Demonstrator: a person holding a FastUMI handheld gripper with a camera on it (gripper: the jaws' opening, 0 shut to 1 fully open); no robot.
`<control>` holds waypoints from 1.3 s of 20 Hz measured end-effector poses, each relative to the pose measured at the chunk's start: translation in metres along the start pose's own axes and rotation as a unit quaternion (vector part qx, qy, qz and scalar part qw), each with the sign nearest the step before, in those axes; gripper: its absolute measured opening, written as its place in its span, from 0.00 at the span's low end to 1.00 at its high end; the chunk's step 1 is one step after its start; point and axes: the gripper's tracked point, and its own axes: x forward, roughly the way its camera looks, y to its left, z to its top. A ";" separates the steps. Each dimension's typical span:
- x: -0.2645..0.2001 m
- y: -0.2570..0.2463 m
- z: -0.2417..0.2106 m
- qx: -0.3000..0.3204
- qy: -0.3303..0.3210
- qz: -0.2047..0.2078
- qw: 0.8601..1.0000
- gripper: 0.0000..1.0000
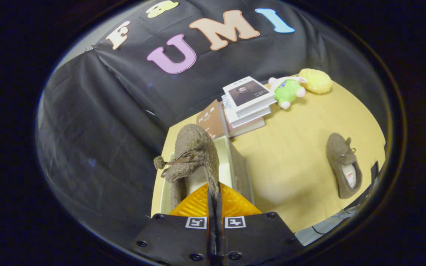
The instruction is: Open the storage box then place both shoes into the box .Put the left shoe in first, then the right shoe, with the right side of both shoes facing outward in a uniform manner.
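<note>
A brown fuzzy shoe (192,155) with a small bow and pom-pom hangs from my gripper (214,188), whose fingers are shut on the edge of its collar. The shoe's toe points away from me, over the open white storage box (231,155) just ahead of the fingers. The box's inside is partly hidden by the shoe. The second brown shoe (343,164) lies on the wooden table (290,147) well to the right, sole down, with its white insole showing.
A stack of books (246,105) stands beyond the box, with a brown book (210,122) leaning beside it. A green and pink plush toy (287,90) and a yellow plush (315,80) lie at the back of the table. Cables run along the table's near right edge.
</note>
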 end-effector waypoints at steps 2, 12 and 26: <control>0.014 0.014 -0.014 -0.004 0.014 0.001 1.000 0.04; 0.088 0.033 -0.070 -0.010 0.065 -0.042 0.997 0.04; 0.101 0.059 -0.096 -0.052 0.093 0.042 0.993 0.55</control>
